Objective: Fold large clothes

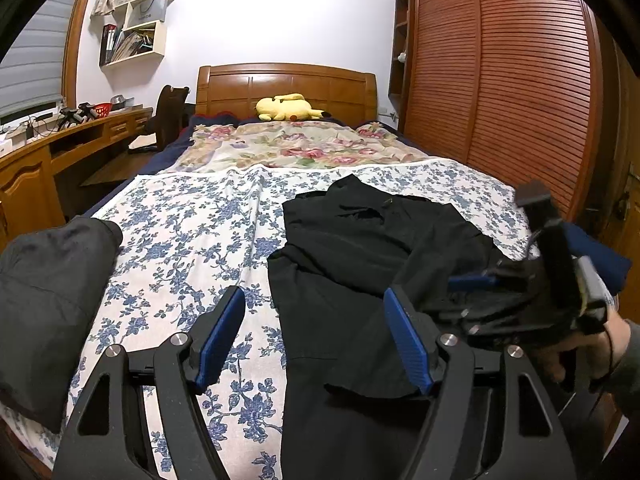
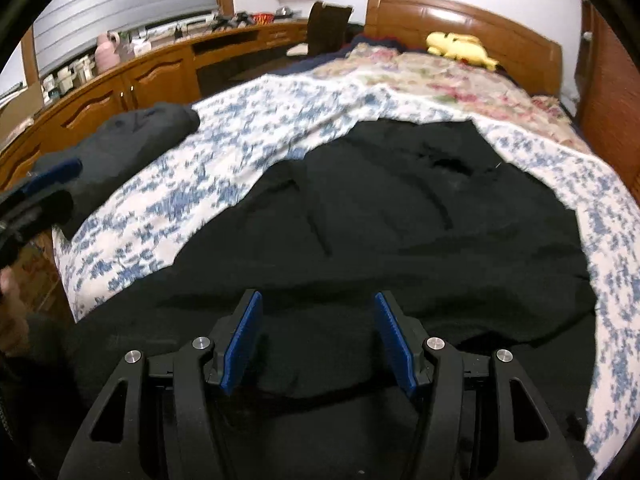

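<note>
Now | black garment [image 2: 400,208] rumpled at bed [image 1: 192,216] foot edge | both grippers [image 1: 316,336] [image 2: 318,340] released, fingers empty | best pinch an outer hem, pull flat before folding

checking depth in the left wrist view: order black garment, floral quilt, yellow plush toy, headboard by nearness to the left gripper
From the left gripper:
1. black garment, just ahead, right side
2. floral quilt, mid-bed
3. yellow plush toy, at the bed's head
4. headboard, right behind the toy

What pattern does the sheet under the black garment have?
The white bed sheet under the black garment has blue flowers, clearest in the left wrist view.
</note>
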### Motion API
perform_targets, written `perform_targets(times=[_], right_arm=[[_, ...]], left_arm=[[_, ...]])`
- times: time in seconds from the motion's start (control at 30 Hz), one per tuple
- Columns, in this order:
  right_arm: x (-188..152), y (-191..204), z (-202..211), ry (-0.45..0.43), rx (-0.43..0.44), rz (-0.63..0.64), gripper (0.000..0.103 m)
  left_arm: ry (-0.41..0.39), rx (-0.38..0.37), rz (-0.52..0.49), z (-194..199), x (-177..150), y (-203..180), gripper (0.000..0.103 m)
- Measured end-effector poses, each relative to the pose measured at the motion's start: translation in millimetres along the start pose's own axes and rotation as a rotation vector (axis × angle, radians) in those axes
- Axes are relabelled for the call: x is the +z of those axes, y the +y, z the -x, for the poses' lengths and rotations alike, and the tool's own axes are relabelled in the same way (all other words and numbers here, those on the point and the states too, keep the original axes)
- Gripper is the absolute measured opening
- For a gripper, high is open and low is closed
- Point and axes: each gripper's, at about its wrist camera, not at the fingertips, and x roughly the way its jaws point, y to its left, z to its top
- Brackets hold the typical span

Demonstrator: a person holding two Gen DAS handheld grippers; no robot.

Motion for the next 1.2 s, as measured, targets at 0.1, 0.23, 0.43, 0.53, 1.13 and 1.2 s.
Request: perform_targets(times=[0.1,0.23,0.43,0.53,1.13,1.2], right_arm=[[-9,-1,-21,0.069,0.034,-0.012,0.06],[-29,1,-32,0.143,0.072,0.001,0.06],[-40,-5,-22,0.157,0.116,-0.025,0.06],[-40,-6,-19,0.155,0.12,-0.027,0.06],[-69,-36,59,-0.007,-0.049,-0.058,0.06],[-79,-45,71,-0.018,-0.075,-0.077,0.06]], left_arm=[[-0.002,-0.001,0.001,0,0,0,0.073],[-0.004,-0.003,0.001,0,0,0,0.073],[-0.004,-0.002,0.001,1,0,0,0.073],[0.0,0.001,-0.007,1,-1,0,0.073],[0.016,0.0,-0.036,-2,-1,-13,0.073],[0.02,-0.003,-0.04,-1,-3,-15,0.073]])
